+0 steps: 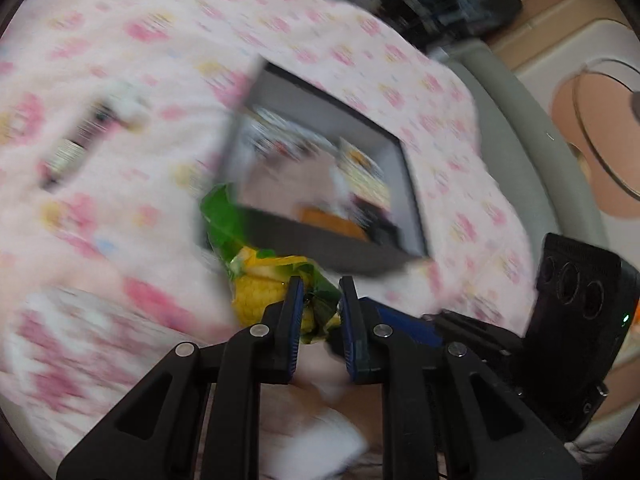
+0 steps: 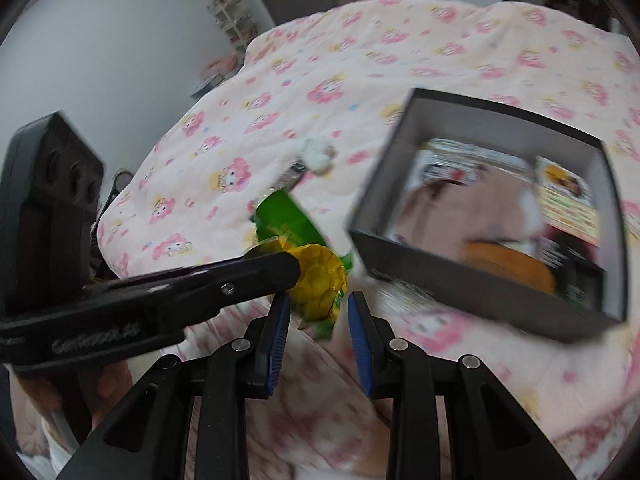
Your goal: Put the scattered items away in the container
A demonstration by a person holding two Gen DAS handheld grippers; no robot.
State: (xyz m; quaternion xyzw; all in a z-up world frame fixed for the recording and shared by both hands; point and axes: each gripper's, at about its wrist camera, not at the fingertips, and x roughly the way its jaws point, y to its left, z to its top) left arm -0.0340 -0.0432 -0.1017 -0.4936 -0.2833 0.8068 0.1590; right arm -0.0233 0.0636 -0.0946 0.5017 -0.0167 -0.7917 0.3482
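A corn packet (image 1: 256, 300) in green and yellow wrap hangs above the pink quilt, just left of the dark box (image 1: 320, 248). My left gripper (image 1: 320, 300) is shut on its yellow part. In the right wrist view the left gripper (image 2: 296, 268) reaches in from the left and clamps the corn packet (image 2: 316, 280). My right gripper (image 2: 318, 312) has its blue pads against the packet's lower end. The box (image 2: 460, 284) lies at the right and holds several items. The right gripper's black body (image 1: 576, 312) shows at the right edge.
A white fluffy item with a patterned strip (image 2: 316, 152) lies on the quilt (image 2: 440, 48) beyond the packet. The bed's grey edge (image 1: 520, 120) and floor mats are to the right. A shelf rack (image 2: 232, 20) stands by the far wall.
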